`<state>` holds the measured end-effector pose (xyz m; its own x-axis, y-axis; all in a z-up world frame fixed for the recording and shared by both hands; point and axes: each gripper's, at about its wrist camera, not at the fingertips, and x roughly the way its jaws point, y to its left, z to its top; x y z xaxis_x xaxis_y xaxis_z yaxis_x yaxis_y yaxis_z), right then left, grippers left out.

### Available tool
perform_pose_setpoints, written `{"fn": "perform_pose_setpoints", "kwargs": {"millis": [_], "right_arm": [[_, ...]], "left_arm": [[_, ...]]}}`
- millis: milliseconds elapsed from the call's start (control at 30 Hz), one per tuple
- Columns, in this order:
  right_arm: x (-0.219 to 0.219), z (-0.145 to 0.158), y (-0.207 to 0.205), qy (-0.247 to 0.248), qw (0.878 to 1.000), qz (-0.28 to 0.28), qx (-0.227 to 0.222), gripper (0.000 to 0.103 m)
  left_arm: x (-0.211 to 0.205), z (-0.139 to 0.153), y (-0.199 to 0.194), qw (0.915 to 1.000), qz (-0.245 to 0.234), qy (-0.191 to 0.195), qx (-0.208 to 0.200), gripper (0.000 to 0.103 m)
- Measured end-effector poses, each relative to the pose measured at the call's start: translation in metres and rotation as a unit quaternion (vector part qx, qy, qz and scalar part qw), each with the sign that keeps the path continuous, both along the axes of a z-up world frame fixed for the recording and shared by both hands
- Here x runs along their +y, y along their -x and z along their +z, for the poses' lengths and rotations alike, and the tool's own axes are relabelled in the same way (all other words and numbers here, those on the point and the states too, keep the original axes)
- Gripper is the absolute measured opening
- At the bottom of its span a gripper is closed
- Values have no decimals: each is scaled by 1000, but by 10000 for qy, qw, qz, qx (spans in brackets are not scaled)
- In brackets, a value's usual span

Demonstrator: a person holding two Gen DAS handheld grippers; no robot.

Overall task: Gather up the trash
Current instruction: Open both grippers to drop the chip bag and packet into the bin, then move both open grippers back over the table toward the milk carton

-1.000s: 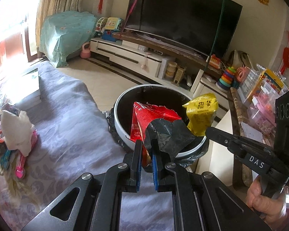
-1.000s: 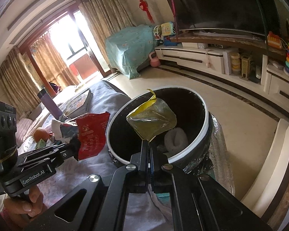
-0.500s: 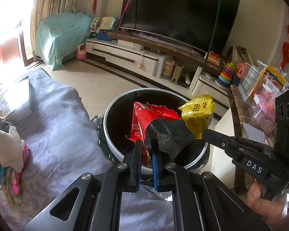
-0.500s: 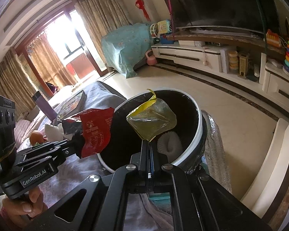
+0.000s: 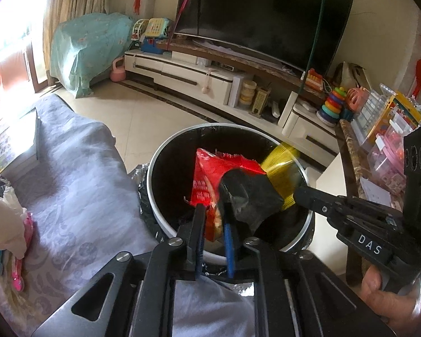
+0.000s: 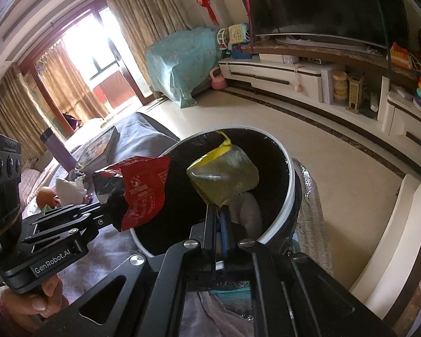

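We hold both light, crinkly, slippery wrappers over the open trash bin point(image 5: 165, 168), the left tool point(image 5: 213, 224) loosely pinching the red wrapper's point(image 5: 210, 174) bottom edge, the right tool point(image 6: 219, 219) clenched on the yellow wrapper's point(image 6: 224, 179) corner.

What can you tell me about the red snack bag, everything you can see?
The red snack bag is a crinkly, shiny wrapper, red with printed writing outside and dark inside where it is torn open at the top. It is empty-looking and crumpled. The left claw holds its lower end, though its fingers stand a bit apart. The bag hangs above the round black trash bin, beside the yellow wrapper, not touching it as far as I can tell.
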<state>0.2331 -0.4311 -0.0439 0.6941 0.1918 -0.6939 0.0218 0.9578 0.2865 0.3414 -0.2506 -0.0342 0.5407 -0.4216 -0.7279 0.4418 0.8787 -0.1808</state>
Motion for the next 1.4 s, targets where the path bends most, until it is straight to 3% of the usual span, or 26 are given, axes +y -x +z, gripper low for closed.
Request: {"fn": "perform_pose_setpoints", "kwargs": {"millis": [133, 233, 300, 333, 500, 933, 1400], "right_arm": [[0, 0, 1, -23, 10000, -26, -2, 11], [2, 4, 8, -81, 9999, -34, -89, 24], [3, 5, 10, -99, 9999, -28, -121, 41], [6, 7, 13, -117, 9998, -13, -181, 45], [23, 13, 25, -399, 9984, 99, -385, 88], [98, 12, 36, -429, 9959, 691, -391, 92], [174, -9, 28, -458, 9904, 1304, -97, 92]], "left_arm": [[4, 1, 4, 10000, 56, 10, -74, 29], [13, 0, 11, 9998, 150, 59, -106, 38], [22, -1, 17, 9996, 265, 97, -88, 47], [28, -1, 19, 9993, 338, 113, -78, 53], [63, -6, 41, 9973, 690, 236, 20, 58], [158, -6, 109, 9870, 1571, 334, -16, 69], [222, -6, 152, 9703, 2391, 352, 113, 69]]}}
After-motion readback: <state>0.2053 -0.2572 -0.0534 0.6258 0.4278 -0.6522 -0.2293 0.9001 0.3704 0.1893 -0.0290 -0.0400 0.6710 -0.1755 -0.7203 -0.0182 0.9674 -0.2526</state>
